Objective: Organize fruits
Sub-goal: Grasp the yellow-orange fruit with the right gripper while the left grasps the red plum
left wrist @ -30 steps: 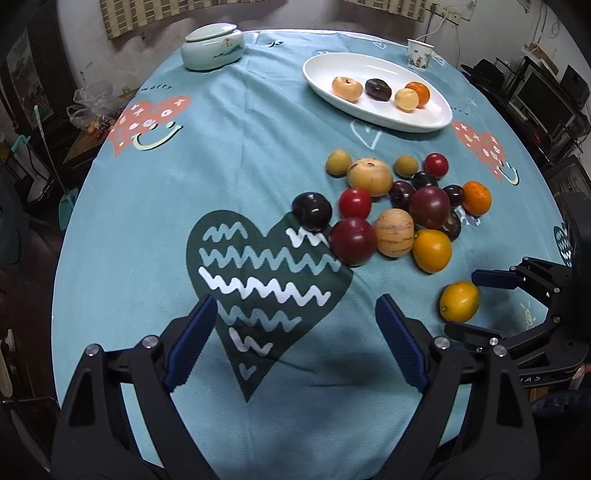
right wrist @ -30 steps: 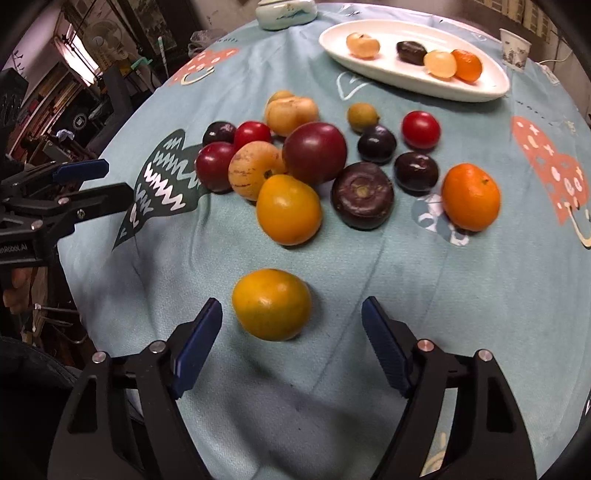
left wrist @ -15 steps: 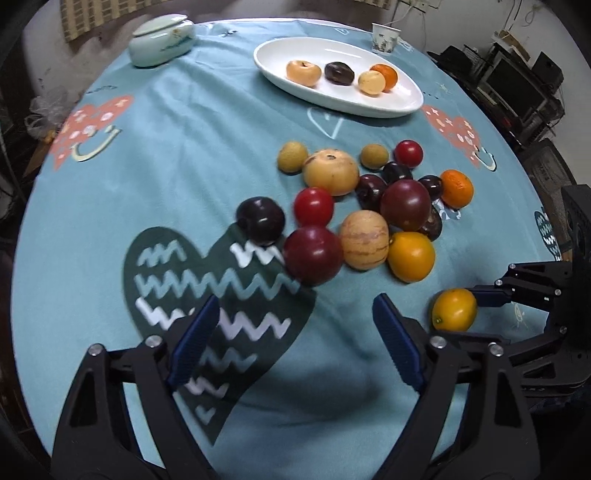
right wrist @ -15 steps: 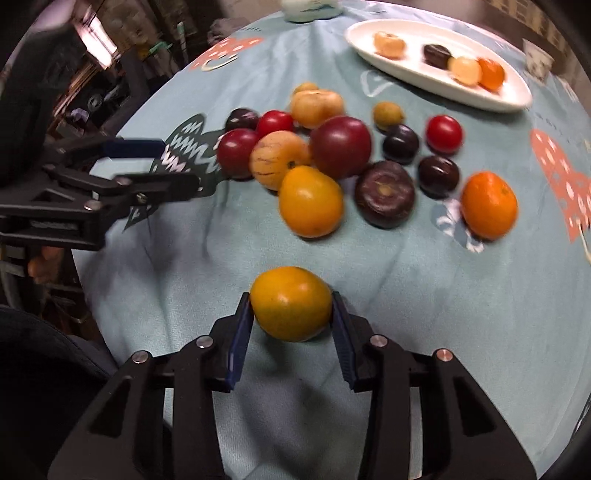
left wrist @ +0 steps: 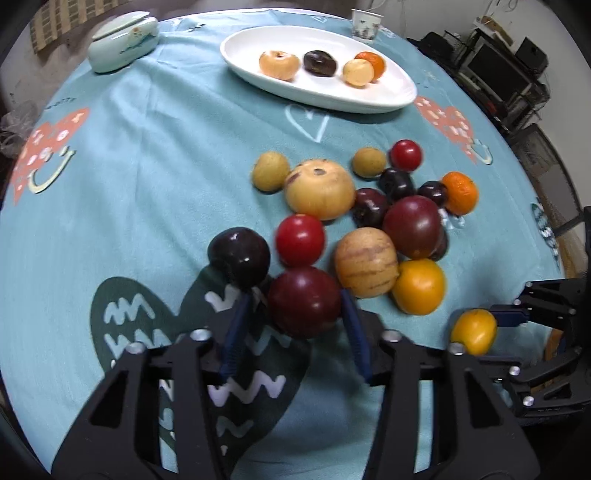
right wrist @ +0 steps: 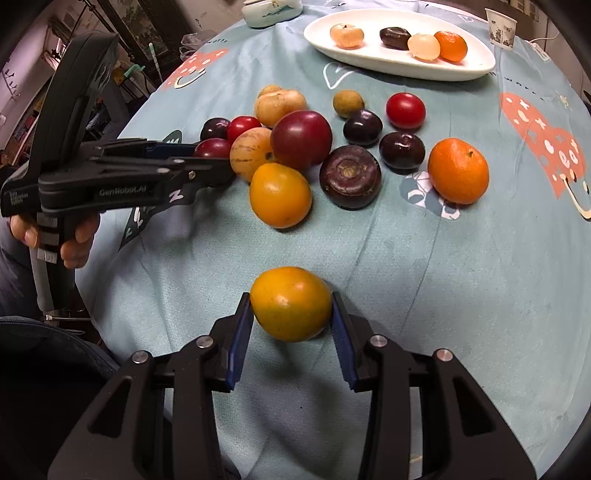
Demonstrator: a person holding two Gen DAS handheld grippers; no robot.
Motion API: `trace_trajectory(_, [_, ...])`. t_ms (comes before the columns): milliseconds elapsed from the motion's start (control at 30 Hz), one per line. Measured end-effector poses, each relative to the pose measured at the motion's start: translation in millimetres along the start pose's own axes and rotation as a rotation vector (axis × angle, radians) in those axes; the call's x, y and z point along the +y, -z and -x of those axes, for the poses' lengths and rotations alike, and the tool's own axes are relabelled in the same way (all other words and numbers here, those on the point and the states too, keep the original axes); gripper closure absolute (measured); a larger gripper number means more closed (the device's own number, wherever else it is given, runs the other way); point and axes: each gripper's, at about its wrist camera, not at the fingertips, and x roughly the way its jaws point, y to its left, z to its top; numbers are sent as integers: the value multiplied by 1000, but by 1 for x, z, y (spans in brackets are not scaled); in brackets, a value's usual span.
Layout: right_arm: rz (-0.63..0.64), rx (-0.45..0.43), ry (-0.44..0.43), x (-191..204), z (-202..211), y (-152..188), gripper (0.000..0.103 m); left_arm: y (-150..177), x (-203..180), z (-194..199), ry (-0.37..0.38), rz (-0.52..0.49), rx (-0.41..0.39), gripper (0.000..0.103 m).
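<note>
My left gripper [left wrist: 295,314] has closed around a dark red plum [left wrist: 304,301] at the near edge of a pile of fruits; its right pad touches the plum, the left pad stands a little off. My right gripper [right wrist: 291,306] is shut on a yellow-orange fruit [right wrist: 291,302] and holds it just above the cloth; it also shows in the left wrist view [left wrist: 473,331]. A white oval plate [left wrist: 391,96] at the far side holds several fruits, also in the right wrist view [right wrist: 399,62].
The pile holds a striped yellow fruit [left wrist: 366,261], an orange fruit [left wrist: 418,286], a black plum [left wrist: 239,255], a red tomato [left wrist: 300,240] and a tangerine [right wrist: 458,170]. A lidded ceramic jar [left wrist: 123,38] and a paper cup [left wrist: 365,24] stand at the back.
My left gripper moved forward to the pile and closed in on the dark red plum. My right gripper closed on the yellow-orange fruit and lifted it slightly.
</note>
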Motion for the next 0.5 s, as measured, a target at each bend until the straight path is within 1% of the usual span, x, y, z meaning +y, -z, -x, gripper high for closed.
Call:
trace_trajectory(133, [-10, -4, 12, 0, 2, 2, 61, 2, -4, 3, -10, -5, 0, 64])
trace_trajectory(200, [-11, -6, 13, 1, 3, 3, 61, 4, -6, 10, -19, -4, -13, 64])
trace_trajectory(267, [-11, -14, 14, 1, 6, 5, 61, 4, -11, 24, -42, -13, -38, 64])
trace_trajectory(400, [-9, -33, 3, 3, 12, 3, 61, -6, -26, 53, -100, -33, -96, 64])
trace_trajectory(500, [-8, -64, -9, 4, 21, 1, 61, -16, -38, 75, -121, -34, -147, 64])
